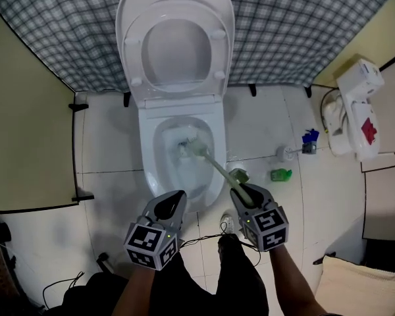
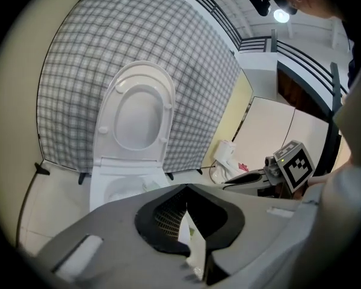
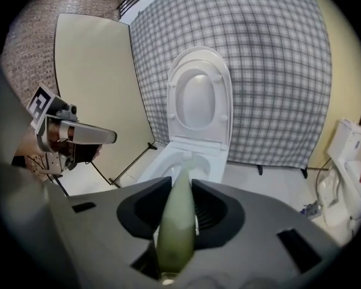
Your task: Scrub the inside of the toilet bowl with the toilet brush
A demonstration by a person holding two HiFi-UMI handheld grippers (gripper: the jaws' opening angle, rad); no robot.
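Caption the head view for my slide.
Right tool grips the toilet brush, its head down in the open toilet bowl; left tool hovers shut nearby.

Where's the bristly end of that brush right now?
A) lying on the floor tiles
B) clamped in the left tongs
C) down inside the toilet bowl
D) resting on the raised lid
C: the brush slants down with its head inside the bowl, while the right tongs grip its green handle.

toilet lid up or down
Up: the toilet lid stands raised against the checked backdrop, leaving the bowl uncovered with the toilet brush reaching in.
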